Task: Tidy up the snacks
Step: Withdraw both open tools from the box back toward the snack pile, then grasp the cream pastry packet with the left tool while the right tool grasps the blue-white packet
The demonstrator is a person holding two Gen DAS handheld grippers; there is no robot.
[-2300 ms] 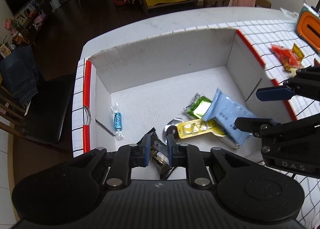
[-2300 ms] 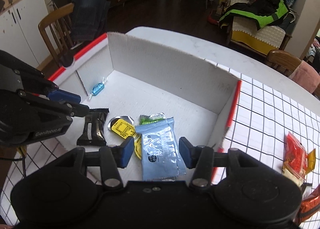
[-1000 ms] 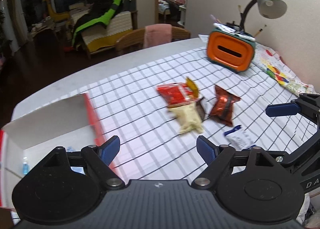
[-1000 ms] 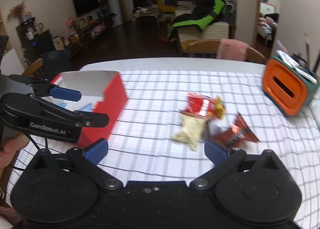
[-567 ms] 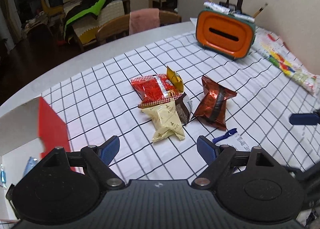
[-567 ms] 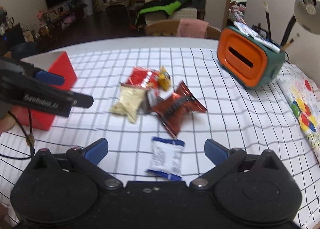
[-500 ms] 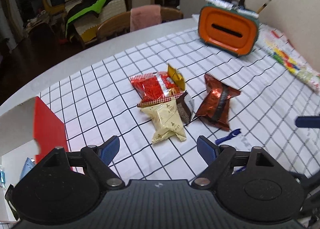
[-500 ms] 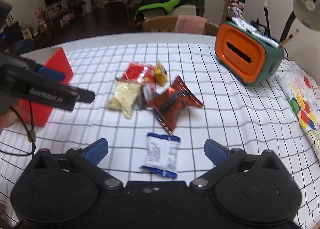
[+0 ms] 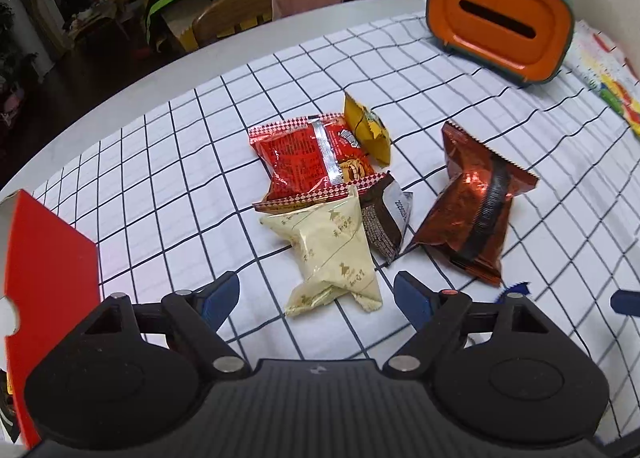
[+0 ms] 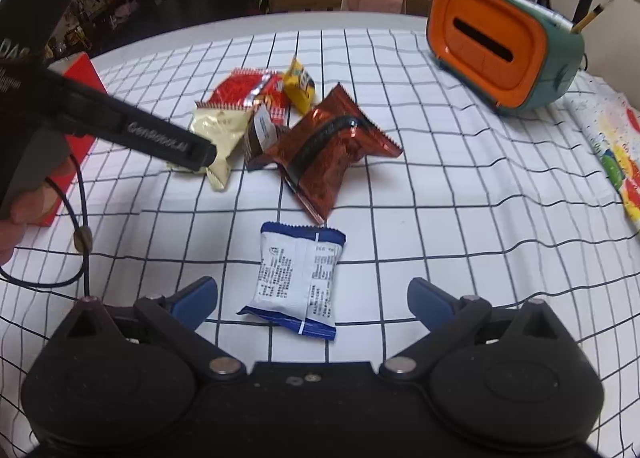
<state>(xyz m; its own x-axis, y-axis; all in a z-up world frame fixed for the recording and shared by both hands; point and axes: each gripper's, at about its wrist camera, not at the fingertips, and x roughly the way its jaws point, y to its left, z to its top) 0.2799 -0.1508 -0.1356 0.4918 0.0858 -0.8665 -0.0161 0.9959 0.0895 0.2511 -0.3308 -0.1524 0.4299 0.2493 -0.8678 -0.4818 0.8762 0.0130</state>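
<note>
My left gripper (image 9: 316, 296) is open, its jaws on either side of the near end of a cream snack packet (image 9: 330, 254). Behind the packet lie a red packet (image 9: 308, 159), a small yellow packet (image 9: 366, 129), a brown-and-white packet (image 9: 386, 219) and a copper-red packet (image 9: 472, 209). My right gripper (image 10: 312, 300) is open, its jaws on either side of a white-and-blue packet (image 10: 298, 278) on the checked cloth. The left gripper also shows in the right wrist view (image 10: 192, 151), above the cream packet (image 10: 220, 129). The red box (image 9: 44, 258) stands at the left.
An orange and green tissue holder (image 9: 500, 17) stands at the back right of the round table. A colourful paper (image 10: 616, 153) lies at the right edge. Wooden chairs (image 9: 288, 5) stand behind the table.
Both grippers left the box, swung right to the loose snacks and opened wide. In the last half second both came lower and closer to their packets.
</note>
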